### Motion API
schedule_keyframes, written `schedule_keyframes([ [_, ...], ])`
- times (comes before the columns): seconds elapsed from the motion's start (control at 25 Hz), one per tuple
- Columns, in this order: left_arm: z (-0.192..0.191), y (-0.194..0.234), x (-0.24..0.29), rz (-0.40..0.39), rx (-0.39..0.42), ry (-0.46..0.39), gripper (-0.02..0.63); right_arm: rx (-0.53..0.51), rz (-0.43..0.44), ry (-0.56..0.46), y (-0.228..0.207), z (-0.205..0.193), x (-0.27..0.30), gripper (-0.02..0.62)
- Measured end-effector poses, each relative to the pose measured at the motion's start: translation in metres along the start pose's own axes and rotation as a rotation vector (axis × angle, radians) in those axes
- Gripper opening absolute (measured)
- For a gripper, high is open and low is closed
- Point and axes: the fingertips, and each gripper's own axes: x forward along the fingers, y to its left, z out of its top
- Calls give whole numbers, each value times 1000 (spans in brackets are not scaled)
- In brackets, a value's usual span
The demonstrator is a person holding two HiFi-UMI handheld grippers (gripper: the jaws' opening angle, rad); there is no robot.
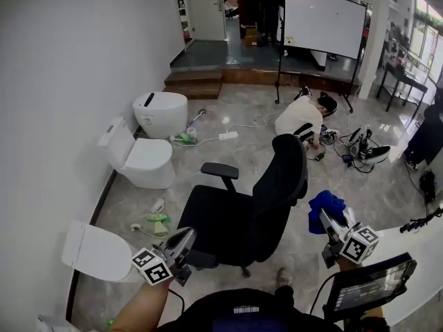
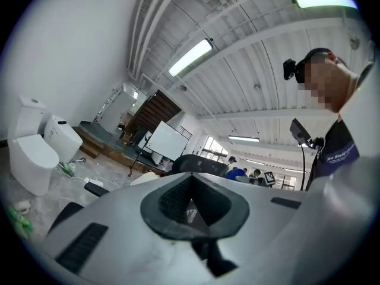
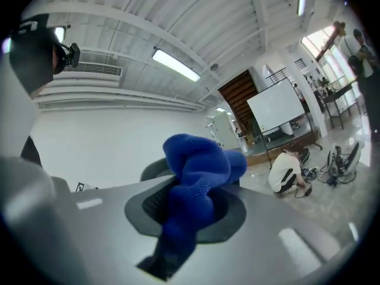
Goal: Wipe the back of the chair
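The right gripper (image 3: 191,209) has its jaws squeezed tight on a fluffy blue cloth (image 3: 199,165). A fat bunch of the cloth sticks out past the tips. I think it is held like that so the soft part can rub the chair and the hard jaws do not scrape it.

The left gripper (image 2: 193,205) has its jaws pressed together with nothing in them. It has no job right now, so it waits low, near the seat.

In the head view the cloth (image 1: 327,203) hangs just to the right of the black office chair with a tall curved back (image 1: 284,175). It is near the back but I cannot tell if it touches. The wiping looks about to start.

The chair stands in the middle of the grey shiny floor (image 1: 228,151). White toilets (image 1: 142,159) sit by the left wall.
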Motion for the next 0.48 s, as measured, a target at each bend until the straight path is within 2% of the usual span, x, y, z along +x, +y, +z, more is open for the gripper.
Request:
schedule_keyframes([
  [0.12,25,-15,-27,-25,50,32,2,-29,-12,-10,55,0,-10,74],
  [0.24,51,-31,-44,-44,97,29,2,-61,-5,-16,98,7,-20,74],
  [0.36,70,-52,-51,-55,114,10,2,-87,-2,-37,124,24,-34,74],
  [0.48,82,-72,-49,-52,133,-2,2,-107,10,-55,131,38,-46,74],
])
